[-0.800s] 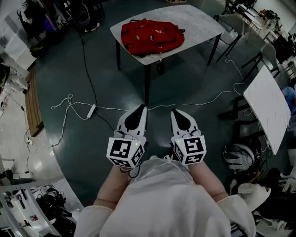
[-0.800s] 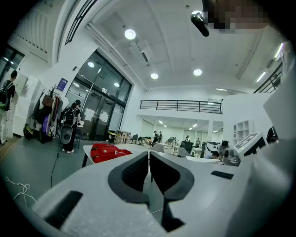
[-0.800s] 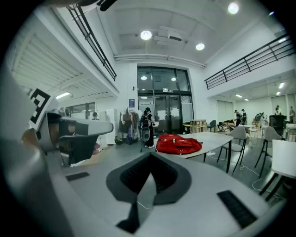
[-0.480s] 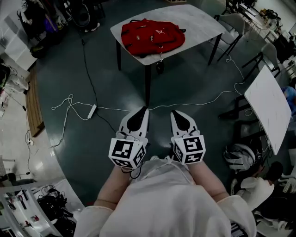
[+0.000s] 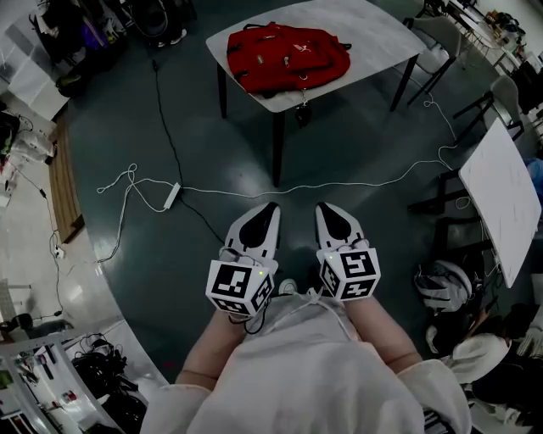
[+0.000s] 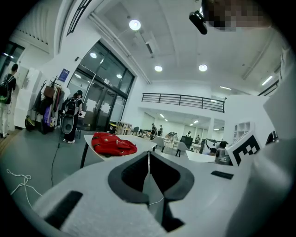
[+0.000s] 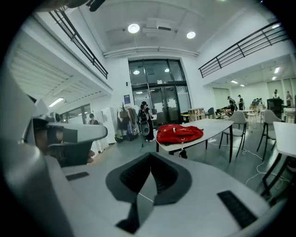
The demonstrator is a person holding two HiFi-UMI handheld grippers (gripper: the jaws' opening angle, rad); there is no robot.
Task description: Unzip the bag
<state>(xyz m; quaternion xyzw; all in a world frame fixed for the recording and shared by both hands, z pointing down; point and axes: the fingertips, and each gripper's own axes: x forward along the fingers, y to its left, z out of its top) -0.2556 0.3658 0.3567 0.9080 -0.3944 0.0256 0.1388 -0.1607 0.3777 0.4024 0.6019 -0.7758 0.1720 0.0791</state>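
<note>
Both my left gripper [image 5: 270, 207] and right gripper [image 5: 323, 207] are hovering closed, empty, far from the red backpack [image 5: 288, 58]; crossing, I am risking tripping on the floor cable [image 5: 365, 184].

Cable [image 5: 322, 190] across floor [image 5: 127, 110] before table [image 5: 373, 25]

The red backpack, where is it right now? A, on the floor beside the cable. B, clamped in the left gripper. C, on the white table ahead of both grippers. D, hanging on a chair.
C: the red backpack lies on the white table, well ahead of the left gripper and right gripper, both shut on nothing.
</note>
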